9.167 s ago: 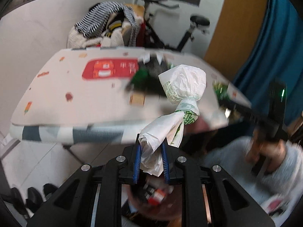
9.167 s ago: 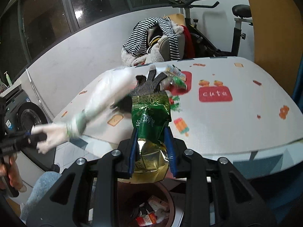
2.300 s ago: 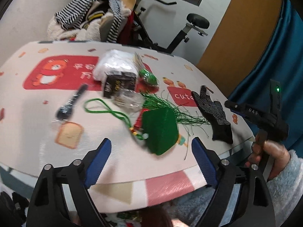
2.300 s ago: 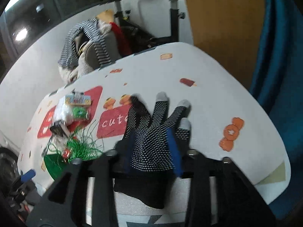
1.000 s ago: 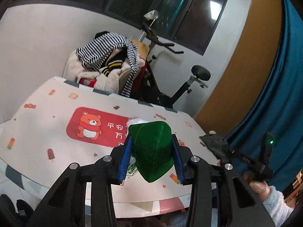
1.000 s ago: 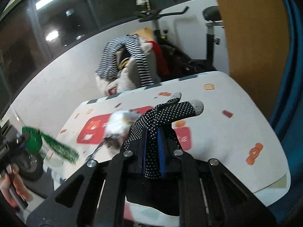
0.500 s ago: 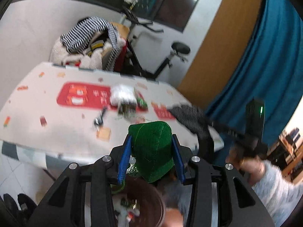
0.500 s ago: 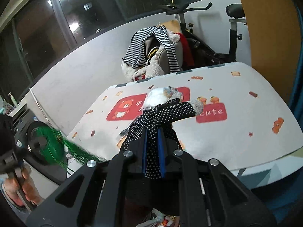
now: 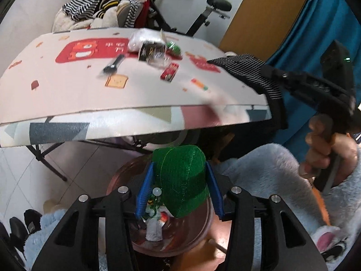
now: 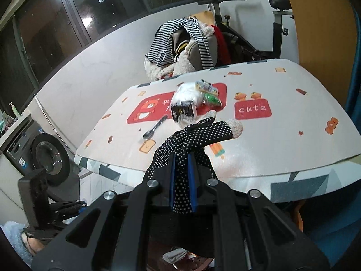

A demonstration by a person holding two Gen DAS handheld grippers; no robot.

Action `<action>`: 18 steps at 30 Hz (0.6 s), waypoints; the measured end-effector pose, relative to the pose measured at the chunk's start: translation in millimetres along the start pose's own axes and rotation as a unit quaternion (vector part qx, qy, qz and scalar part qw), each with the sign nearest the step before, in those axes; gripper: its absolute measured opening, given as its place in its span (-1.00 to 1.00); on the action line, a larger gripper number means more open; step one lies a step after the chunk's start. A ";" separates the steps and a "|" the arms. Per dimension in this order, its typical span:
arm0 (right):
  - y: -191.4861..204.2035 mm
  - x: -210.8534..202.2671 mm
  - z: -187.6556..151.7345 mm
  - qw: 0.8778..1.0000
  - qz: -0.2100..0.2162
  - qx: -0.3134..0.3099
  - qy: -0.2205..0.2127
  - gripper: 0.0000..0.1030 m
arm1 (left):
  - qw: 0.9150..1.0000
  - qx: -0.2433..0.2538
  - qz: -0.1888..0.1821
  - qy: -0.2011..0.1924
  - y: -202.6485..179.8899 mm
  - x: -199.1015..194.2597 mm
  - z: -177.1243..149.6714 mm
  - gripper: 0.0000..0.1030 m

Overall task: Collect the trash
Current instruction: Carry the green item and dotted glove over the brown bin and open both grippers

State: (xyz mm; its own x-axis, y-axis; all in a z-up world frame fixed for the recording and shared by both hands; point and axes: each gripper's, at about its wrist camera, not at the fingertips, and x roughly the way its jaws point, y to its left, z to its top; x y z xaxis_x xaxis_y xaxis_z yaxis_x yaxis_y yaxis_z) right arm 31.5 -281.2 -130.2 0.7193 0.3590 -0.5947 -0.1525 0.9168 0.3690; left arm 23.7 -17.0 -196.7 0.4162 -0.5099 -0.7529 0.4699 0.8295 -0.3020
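Observation:
My left gripper (image 9: 179, 164) hangs over the round brown bin (image 9: 119, 176) below the table's front edge. A green mesh pouch (image 9: 178, 180) sits between its blue pads, which still touch it at the tips while the jaws are opening. Wrappers lie in the bin under it. My right gripper (image 10: 181, 155) is shut on a black white-dotted glove (image 10: 198, 135), held just in front of the table edge. In the left wrist view that glove (image 9: 243, 67) hangs from the right gripper (image 9: 270, 74) at the table's right corner, with a hand on the handle.
The patterned table (image 9: 67, 99) carries a black box with a white bag (image 9: 149, 49), a red wrapper (image 9: 170, 74) and a dark spoon-like tool (image 9: 112, 65). A washing machine (image 10: 45, 155) stands left. A chair piled with clothes (image 10: 185, 52) and an exercise bike stand behind.
My left gripper has sunk from above the table to over the bin and tipped downward, pouch still between its pads. The right gripper with the glove has drifted sideways toward the table's front edge.

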 end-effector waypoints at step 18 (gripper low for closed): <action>16.4 19.7 -27.1 0.999 0.020 -0.021 0.041 -0.72 | 0.994 -0.017 0.082 -0.070 27.3 -25.0 -4.7 0.74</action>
State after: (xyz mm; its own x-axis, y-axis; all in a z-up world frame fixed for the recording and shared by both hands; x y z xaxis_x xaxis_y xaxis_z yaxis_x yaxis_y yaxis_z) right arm 24.8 -254.3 -155.2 0.6550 0.4061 -0.6373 -0.2082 0.9077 0.3644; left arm 22.5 19.5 -188.9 0.5894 -0.3925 -0.7060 0.3617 0.9097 -0.2039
